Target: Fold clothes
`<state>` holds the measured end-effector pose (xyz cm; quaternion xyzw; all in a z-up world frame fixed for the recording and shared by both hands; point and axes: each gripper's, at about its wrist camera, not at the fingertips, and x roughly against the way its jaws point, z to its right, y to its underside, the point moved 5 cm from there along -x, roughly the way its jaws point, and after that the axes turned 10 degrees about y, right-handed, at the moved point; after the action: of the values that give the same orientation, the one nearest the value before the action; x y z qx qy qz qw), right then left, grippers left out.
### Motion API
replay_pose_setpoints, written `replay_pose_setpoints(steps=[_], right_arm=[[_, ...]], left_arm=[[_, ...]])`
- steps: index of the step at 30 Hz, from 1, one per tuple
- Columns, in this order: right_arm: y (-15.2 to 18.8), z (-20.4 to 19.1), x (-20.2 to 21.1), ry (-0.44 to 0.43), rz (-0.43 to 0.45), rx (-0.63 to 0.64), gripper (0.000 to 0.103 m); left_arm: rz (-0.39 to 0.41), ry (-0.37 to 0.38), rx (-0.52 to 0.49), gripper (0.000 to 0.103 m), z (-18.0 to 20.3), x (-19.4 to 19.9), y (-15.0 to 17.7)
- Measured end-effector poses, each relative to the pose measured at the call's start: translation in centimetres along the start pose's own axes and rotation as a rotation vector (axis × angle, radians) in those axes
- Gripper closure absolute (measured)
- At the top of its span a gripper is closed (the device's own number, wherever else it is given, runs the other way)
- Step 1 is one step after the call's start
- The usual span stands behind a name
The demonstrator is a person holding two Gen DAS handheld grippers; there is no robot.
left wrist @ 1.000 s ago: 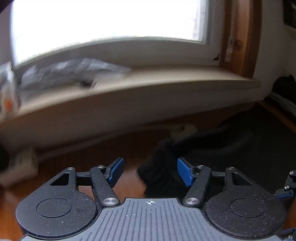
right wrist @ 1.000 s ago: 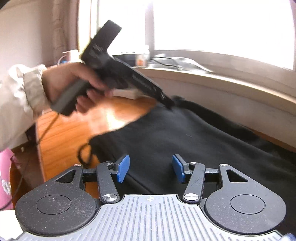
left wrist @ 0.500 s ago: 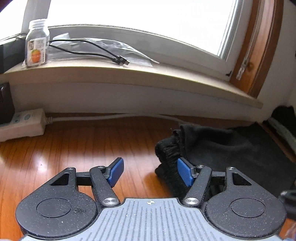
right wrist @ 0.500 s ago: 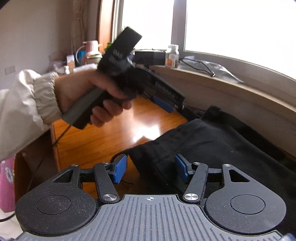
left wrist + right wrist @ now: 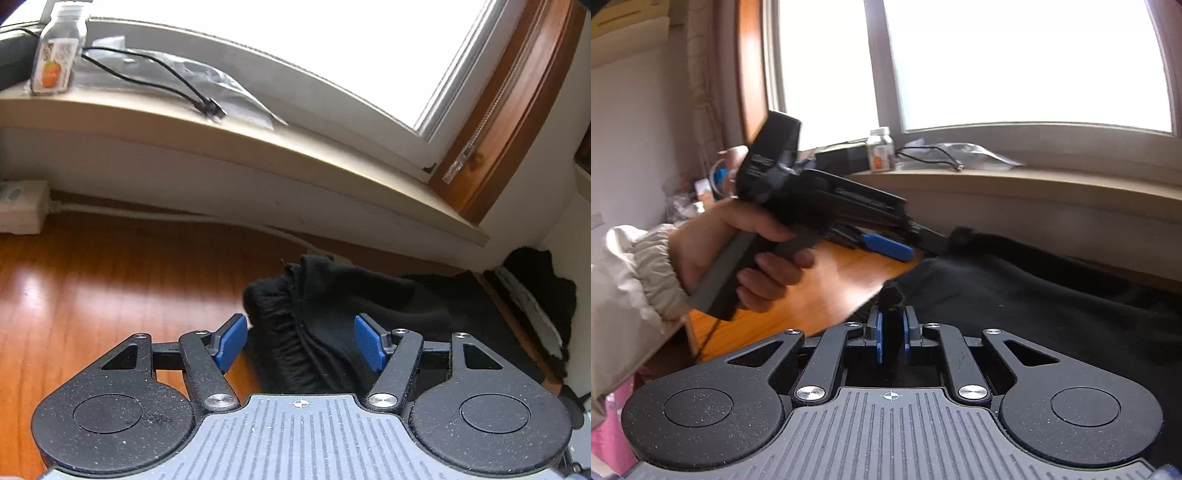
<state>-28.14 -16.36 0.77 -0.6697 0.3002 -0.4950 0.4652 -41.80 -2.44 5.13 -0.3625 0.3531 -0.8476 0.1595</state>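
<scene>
Black garment [image 5: 332,317]: dark knit fabric, spread across wooden bench, lower centre to right of left wrist view. Gathered elastic waistband bunched, raised at near-left end. Right wrist view: corner of cloth [image 5: 892,295] lifted, centre frame.

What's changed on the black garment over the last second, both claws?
The right claw has just been closing and now pinches a corner of the black garment. The left claw has swung in to straddle the waistband, still open. Garment still on the wooden table.
</scene>
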Motion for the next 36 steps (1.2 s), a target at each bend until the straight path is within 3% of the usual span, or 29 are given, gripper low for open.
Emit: replay_pose_setpoints(steps=[4, 6, 9, 17, 19, 23, 24, 27, 32, 36], right_arm=[[0.2, -1.7, -0.8, -0.014, -0.021, 0.08, 0.077], [0.7, -2.7, -1.5, -0.01, -0.04, 0.144, 0.044], [1.5, -4.0, -2.5, 0.036, -0.051, 0.243, 0.041], [2.5, -5.6, -5.8, 0.138, -0.121, 0.44, 0.032], [2.1, -5.5, -6.4, 0.135, -0.142, 0.427, 0.035], [1.8, -5.1, -6.4, 0.15, -0.124, 0.428, 0.074], [1.5, -4.9, -6.1, 0.155, -0.109, 0.411, 0.077], [0.6, -4.3, -5.0, 0.15, -0.054, 0.355, 0.079], [-0.5, -4.4, -3.3, 0.146, 0.012, 0.368, 0.079], [-1.7, -4.0, -2.3, 0.118, 0.038, 0.351, 0.079]], left_arm=[[-0.009, -0.036, 0.009, 0.028, -1.0, -0.7, 0.4], [-0.015, -0.041, 0.029, 0.027, -1.8, -1.1, 0.7], [-0.026, -0.023, 0.079, 0.026, -3.1, -1.7, 1.2], [-0.01, -0.004, 0.082, 0.026, -3.0, -1.8, 1.5], [-0.01, 0.001, 0.084, 0.026, -2.8, -1.7, 1.8], [-0.011, 0.012, 0.101, 0.026, -2.2, -1.3, 2.5], [-0.011, 0.016, 0.108, 0.026, -2.1, -1.1, 2.7], [-0.015, 0.038, 0.164, 0.026, -1.8, -0.8, 3.1], [-0.004, 0.141, 0.343, 0.026, -1.9, -1.1, 3.6], [0.019, 0.148, 0.415, 0.041, -1.3, -1.8, 3.2]])
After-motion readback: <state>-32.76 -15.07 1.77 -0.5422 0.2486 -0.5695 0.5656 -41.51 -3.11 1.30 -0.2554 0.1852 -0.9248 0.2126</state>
